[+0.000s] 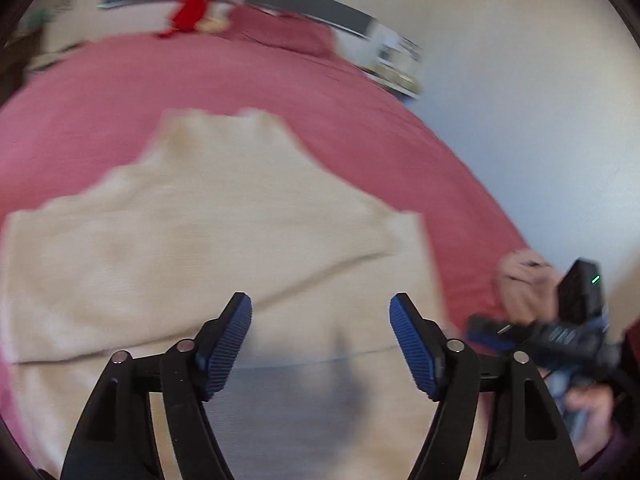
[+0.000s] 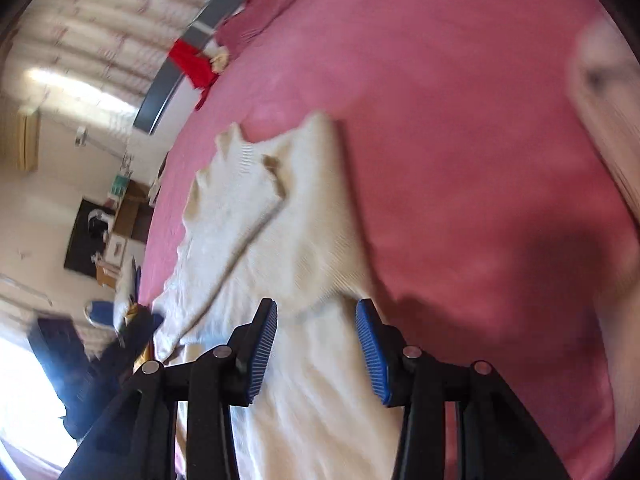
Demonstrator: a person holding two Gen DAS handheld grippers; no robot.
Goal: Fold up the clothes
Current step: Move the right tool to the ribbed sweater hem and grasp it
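Cream sweater (image 1: 224,240) lies flat across centre frame on the pink bed (image 1: 360,120), left gripper (image 1: 320,344) jaws spread, right gripper (image 2: 316,348) jaws part-spread, neither holding cloth; risk: a rushed pinch catches the bedcover too, or one layer only.

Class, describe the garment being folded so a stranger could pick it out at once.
Find the big bed with the pink cover. The cream knitted garment lies spread on it, in front of both grippers. It is the only pale thing there; the cloth at the far end is red.
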